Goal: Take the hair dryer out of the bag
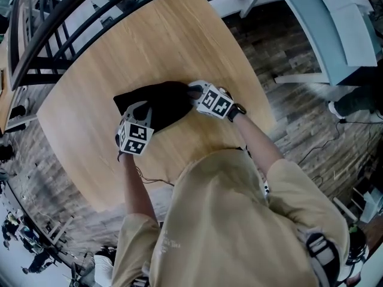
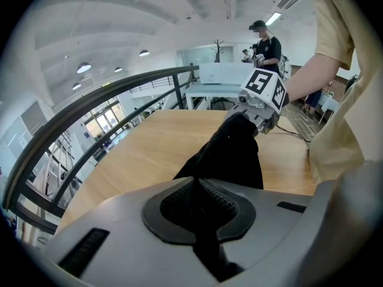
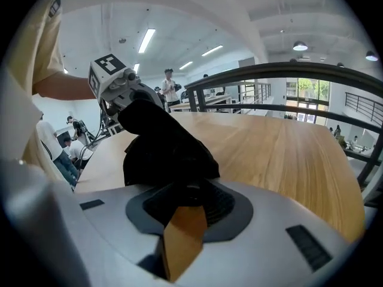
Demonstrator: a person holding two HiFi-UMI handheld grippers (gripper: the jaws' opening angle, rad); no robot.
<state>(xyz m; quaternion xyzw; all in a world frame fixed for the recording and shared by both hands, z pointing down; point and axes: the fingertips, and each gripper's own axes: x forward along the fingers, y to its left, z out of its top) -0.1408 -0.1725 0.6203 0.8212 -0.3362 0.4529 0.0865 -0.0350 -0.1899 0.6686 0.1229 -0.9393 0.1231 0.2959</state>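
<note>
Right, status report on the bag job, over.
Left tongs shut on the black bag. Right tongs open at its other end, gripping nothing. Hair dryer not visible; bag lies on the table. Nothing in the way.

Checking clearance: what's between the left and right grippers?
Only the black bag. It runs from the left gripper across to the right gripper. This shows best in the head view.

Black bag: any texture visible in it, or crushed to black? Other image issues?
Head view: the bag is a flat black patch, no folds readable; fisheye bends the table edge. Left gripper view: bag featureless, windows at left blown bright. Right gripper view: same black mass, corners vignetted.
</note>
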